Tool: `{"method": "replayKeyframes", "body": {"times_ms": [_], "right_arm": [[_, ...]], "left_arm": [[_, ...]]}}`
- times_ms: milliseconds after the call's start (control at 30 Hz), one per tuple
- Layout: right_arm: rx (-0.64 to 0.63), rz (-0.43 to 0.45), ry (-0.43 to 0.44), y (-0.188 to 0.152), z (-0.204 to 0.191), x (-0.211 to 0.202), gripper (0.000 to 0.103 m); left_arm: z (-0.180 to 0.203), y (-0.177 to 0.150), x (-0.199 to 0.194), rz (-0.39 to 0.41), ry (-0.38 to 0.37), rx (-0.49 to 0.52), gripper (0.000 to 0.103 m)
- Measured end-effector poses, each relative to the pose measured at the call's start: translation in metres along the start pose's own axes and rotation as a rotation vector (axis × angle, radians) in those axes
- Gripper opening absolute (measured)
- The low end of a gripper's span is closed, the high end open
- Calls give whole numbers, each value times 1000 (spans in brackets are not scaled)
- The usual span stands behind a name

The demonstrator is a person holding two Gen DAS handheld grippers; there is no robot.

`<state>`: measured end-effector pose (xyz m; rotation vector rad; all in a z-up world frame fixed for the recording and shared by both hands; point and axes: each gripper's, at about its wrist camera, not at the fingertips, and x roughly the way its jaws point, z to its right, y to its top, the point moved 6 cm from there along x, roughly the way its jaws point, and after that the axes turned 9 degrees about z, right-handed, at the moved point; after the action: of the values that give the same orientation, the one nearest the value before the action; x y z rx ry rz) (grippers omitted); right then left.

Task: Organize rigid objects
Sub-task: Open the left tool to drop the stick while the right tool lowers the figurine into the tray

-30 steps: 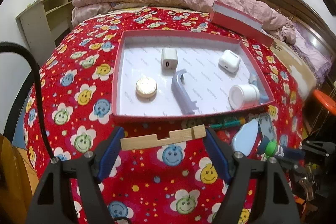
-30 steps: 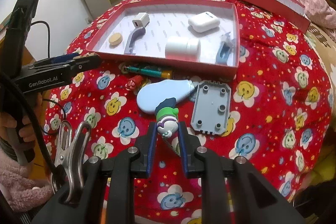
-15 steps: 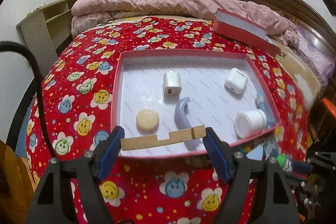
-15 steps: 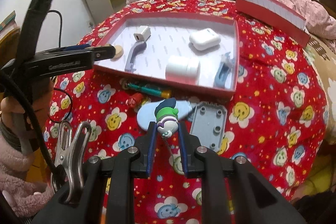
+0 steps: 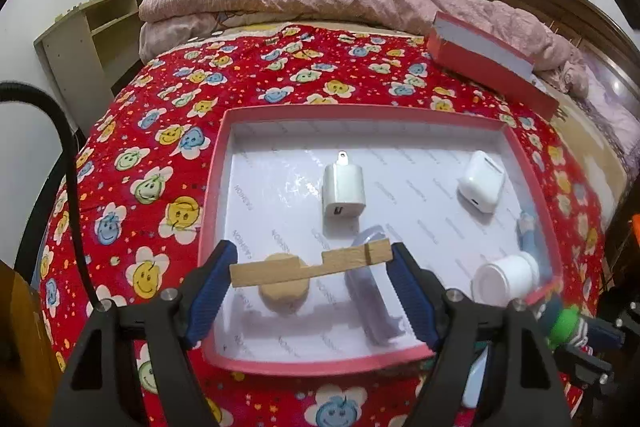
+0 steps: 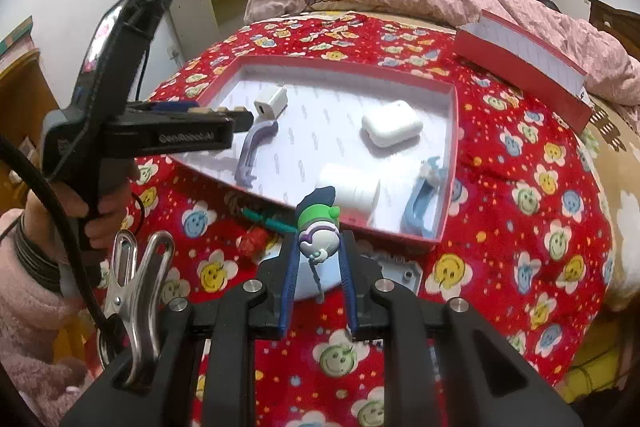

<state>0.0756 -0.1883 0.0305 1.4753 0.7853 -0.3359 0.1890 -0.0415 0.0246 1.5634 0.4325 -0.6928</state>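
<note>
The left tool grips a notched wooden piece above the red tray's near-left floor, bare white toward its far wall. The right tool clamps a small figurine before the tray's near rim. The left tool's side reads "GenRobot.AI"; the tray liner repeats "FASHION".

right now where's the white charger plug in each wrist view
Left wrist: the white charger plug lies mid-frame in the red tray, just beyond the wooden piece held in the left tongs.
Right wrist: the plug sits upper left of centre, in the tray's far left part, beside the tip of the left tongs.
Shared landmark: the white earbud case, to the plug's right in both.
</note>
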Motion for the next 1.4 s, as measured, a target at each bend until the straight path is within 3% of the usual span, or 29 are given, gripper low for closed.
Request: {"method": "replayKeyframes", "body": {"times_ms": [533,1400], "right_arm": [[-22,18,-5,38,4,21,21],[7,-52,-4,84,21,99,21]], "left_arm": [[-2,3,24,-13,13,-30,81],[-5,7,30,-24,2,-64,82]]}}
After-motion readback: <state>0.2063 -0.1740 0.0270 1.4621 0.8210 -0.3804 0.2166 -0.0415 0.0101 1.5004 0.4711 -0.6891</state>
